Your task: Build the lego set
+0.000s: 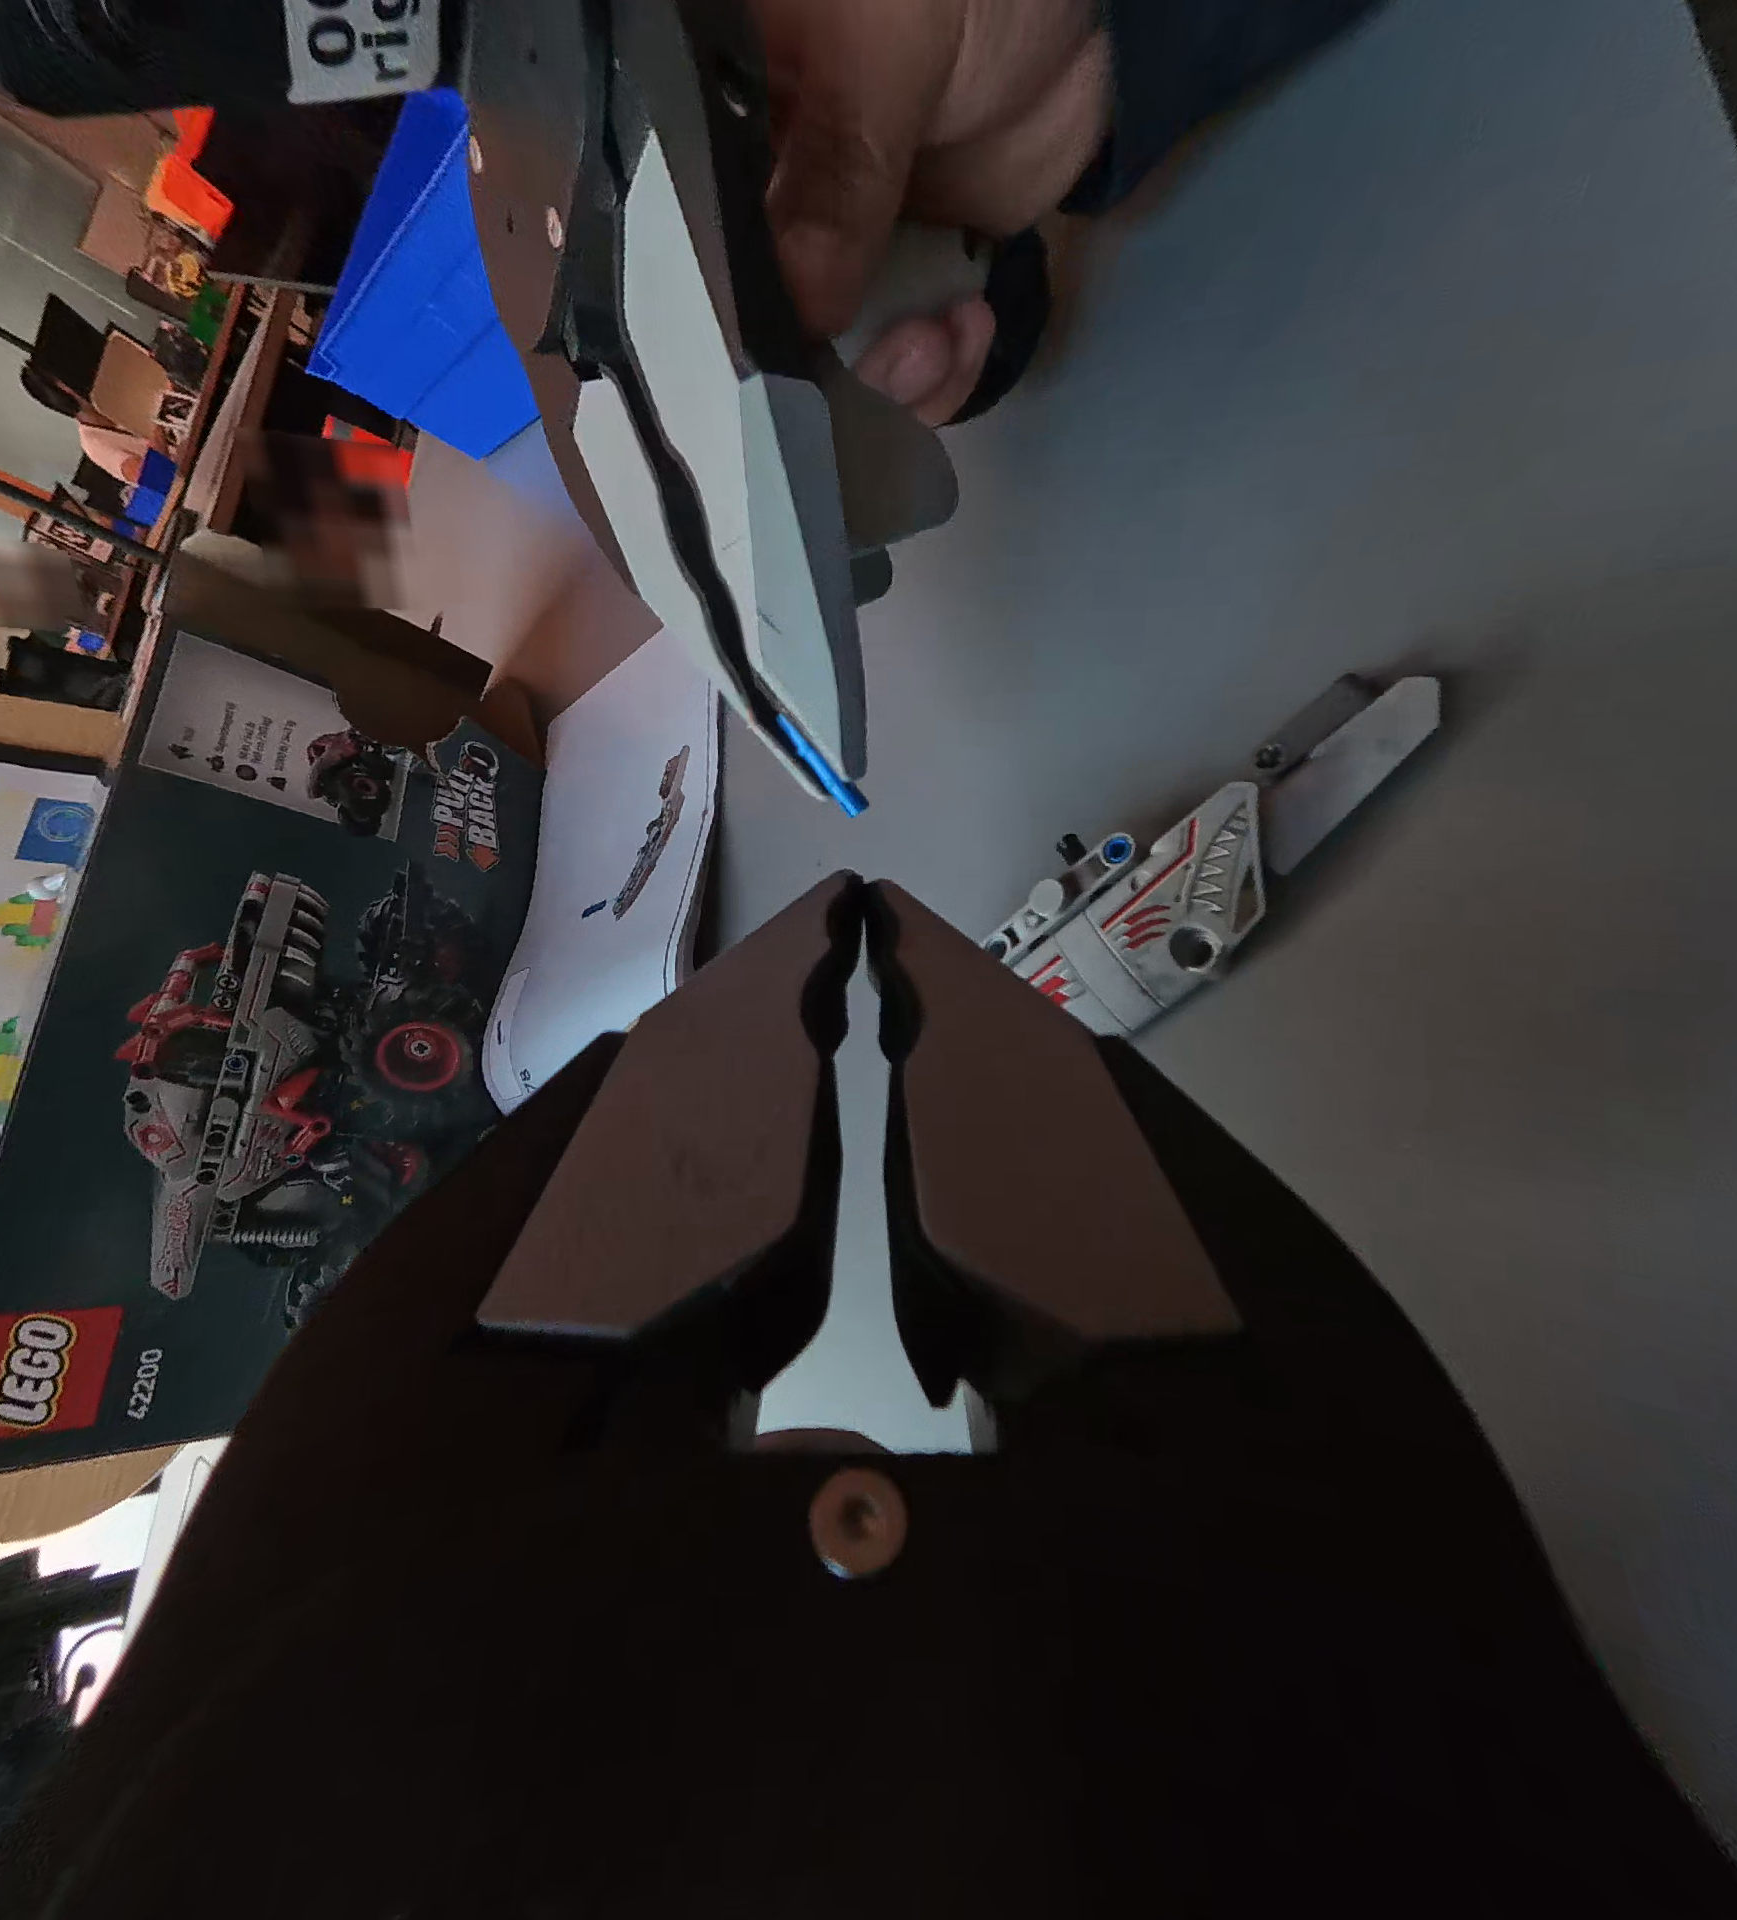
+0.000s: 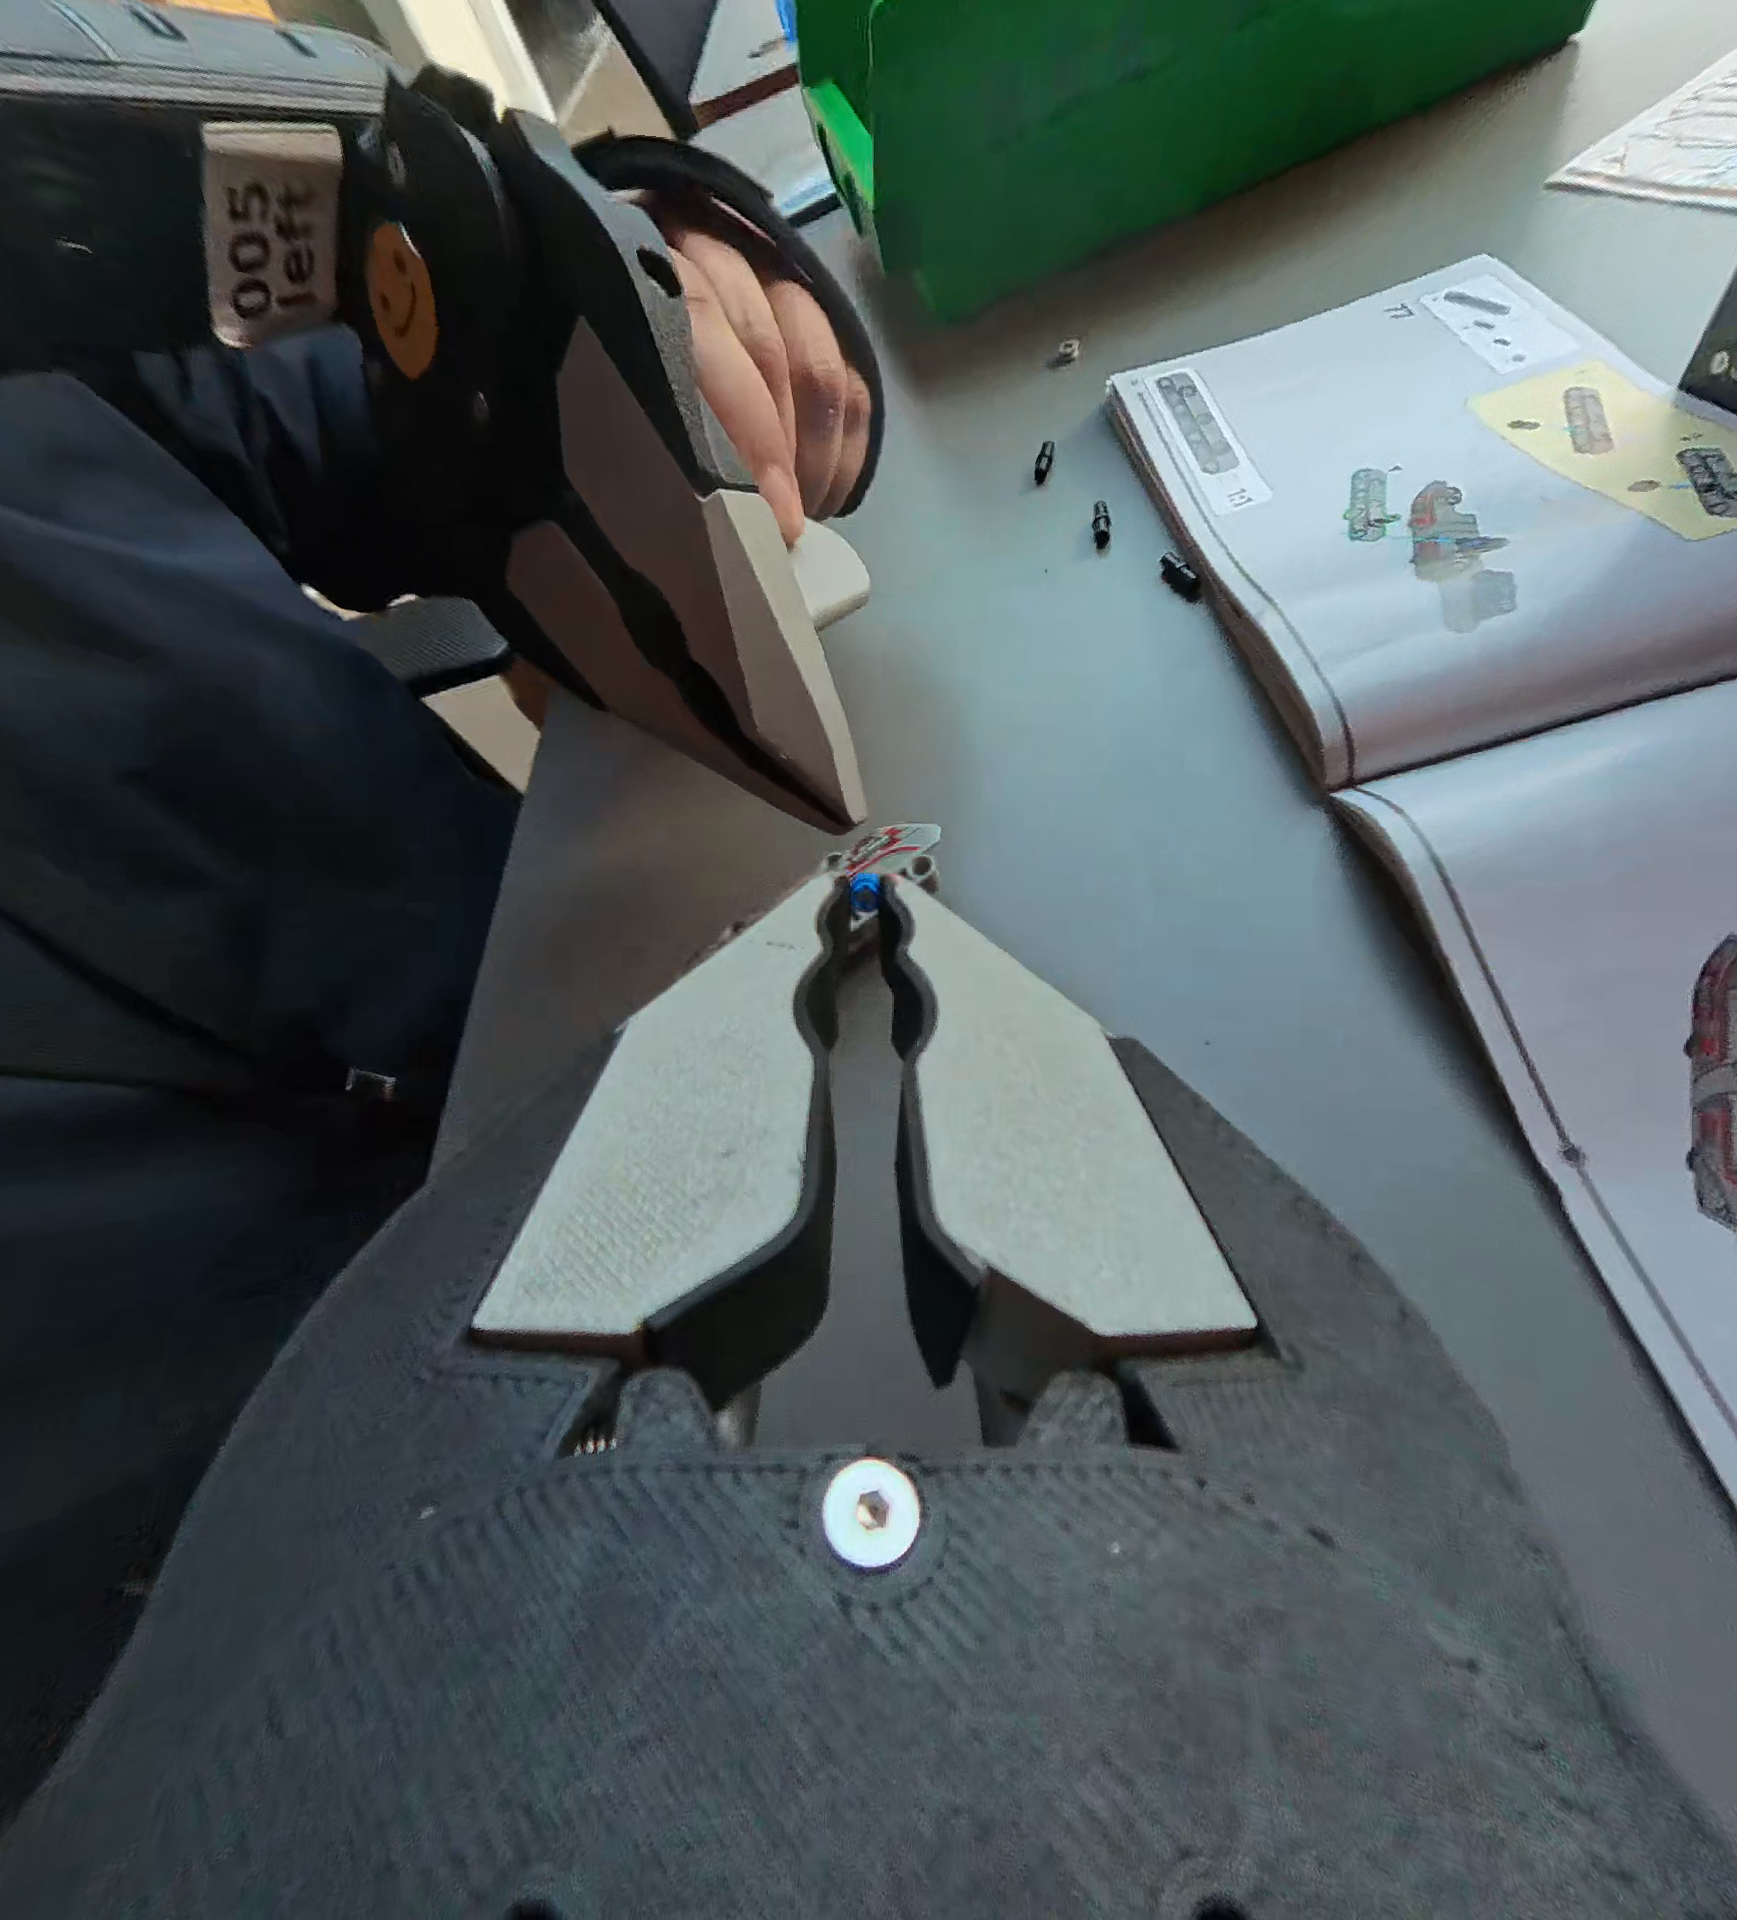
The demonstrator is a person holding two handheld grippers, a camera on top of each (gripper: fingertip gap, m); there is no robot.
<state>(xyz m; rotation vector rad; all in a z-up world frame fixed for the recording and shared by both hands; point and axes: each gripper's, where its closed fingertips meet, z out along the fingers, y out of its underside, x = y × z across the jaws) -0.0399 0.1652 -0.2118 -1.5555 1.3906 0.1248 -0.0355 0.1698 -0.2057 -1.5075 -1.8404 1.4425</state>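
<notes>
A grey Lego assembly (image 1: pixel 1134 920) with red stripes and shark-teeth print lies on the grey table. It also shows just past my right fingertips in the right wrist view (image 2: pixel 895 840). My right gripper (image 2: pixel 869 896) is shut on a small blue pin (image 2: pixel 862 896). In the left wrist view the right gripper (image 1: pixel 838 784) comes in from above with the blue pin (image 1: pixel 828 774) sticking out of its tips, a little left of the assembly. My left gripper (image 1: pixel 859 883) is shut and empty, its tips close to the pin. It shows at upper left in the right wrist view (image 2: pixel 843 821).
An open instruction booklet (image 2: pixel 1466 540) lies on the right, with three loose black pins (image 2: pixel 1101 523) beside it. A green bin (image 2: pixel 1103 125) stands behind. The Lego box (image 1: pixel 251 1039) and a blue bin (image 1: pixel 428 281) are on the left. A person's dark sleeve (image 2: pixel 116 727) is near. The tips of both grippers are at nearly the same place.
</notes>
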